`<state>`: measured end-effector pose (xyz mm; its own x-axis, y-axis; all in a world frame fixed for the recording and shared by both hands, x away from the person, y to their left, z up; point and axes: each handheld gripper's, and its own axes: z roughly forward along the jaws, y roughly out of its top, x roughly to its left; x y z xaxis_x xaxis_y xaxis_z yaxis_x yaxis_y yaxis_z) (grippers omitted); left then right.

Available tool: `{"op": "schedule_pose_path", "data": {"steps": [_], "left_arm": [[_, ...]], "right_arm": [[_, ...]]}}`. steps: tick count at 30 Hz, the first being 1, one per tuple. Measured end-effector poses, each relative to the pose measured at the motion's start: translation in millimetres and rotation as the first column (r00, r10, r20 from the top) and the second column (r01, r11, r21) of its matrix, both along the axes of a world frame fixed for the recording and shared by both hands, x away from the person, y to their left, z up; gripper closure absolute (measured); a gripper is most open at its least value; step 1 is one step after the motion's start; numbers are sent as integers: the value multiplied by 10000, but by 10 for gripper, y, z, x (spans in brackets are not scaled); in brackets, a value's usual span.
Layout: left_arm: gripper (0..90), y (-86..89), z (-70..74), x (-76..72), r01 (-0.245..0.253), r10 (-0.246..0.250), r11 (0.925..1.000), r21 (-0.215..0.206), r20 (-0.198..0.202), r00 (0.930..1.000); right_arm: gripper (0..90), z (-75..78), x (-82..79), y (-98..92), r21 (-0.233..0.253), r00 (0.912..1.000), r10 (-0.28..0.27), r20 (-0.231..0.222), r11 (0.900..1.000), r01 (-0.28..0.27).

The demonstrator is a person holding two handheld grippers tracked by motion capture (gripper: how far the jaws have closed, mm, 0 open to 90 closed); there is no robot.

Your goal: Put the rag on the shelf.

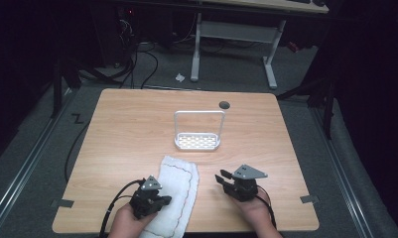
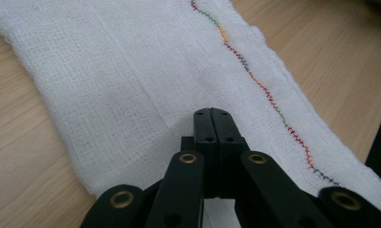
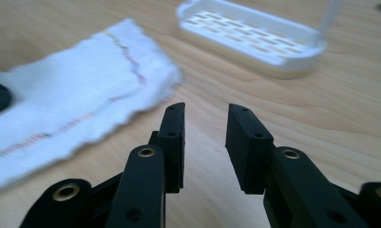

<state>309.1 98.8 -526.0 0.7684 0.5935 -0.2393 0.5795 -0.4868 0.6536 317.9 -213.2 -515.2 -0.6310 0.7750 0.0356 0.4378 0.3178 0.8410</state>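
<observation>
A white gauze cloth (image 1: 179,181) with a wavy coloured stitch line lies folded near the table's front edge. My left gripper (image 1: 163,200) rests over its near left part. In the left gripper view the gripper (image 2: 212,112) is shut, its tips down at the flat cloth (image 2: 131,71); no fold shows between the jaws. My right gripper (image 1: 225,177) hovers to the right of the cloth, open with nothing between its fingers. In the right gripper view the gripper (image 3: 206,110) points past the cloth's edge (image 3: 74,109) toward a white slotted rack (image 3: 292,64).
The white rack (image 1: 179,144), with its tall loop handle, stands at mid-table beyond the cloth. A dark round hole (image 1: 224,104) sits near the far edge. Tape tabs mark the front corners (image 1: 62,203). Bare wood (image 1: 122,134) surrounds the rack.
</observation>
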Motion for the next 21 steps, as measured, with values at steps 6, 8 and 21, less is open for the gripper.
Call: {"op": "schedule_pose_path", "data": {"steps": [6, 8, 21], "left_arm": [[878, -72, 81, 11, 182, -182, 9981, -584, 2, 9998], [879, 8, 129, 19, -59, 77, 9983, -588, 300, 9995], [900, 37, -20, 83, -291, 281, 9988, -394, -244, 9993]], "right_arm": [[782, -55, -83, 402, -358, 9911, 1264, -419, 9911, -1279], [849, -91, -137, 562, -579, 9806, 1826, -715, 9807, -1868], [900, -179, -117, 683, -1359, 9729, 1988, -1180, 9673, -2142]]}}
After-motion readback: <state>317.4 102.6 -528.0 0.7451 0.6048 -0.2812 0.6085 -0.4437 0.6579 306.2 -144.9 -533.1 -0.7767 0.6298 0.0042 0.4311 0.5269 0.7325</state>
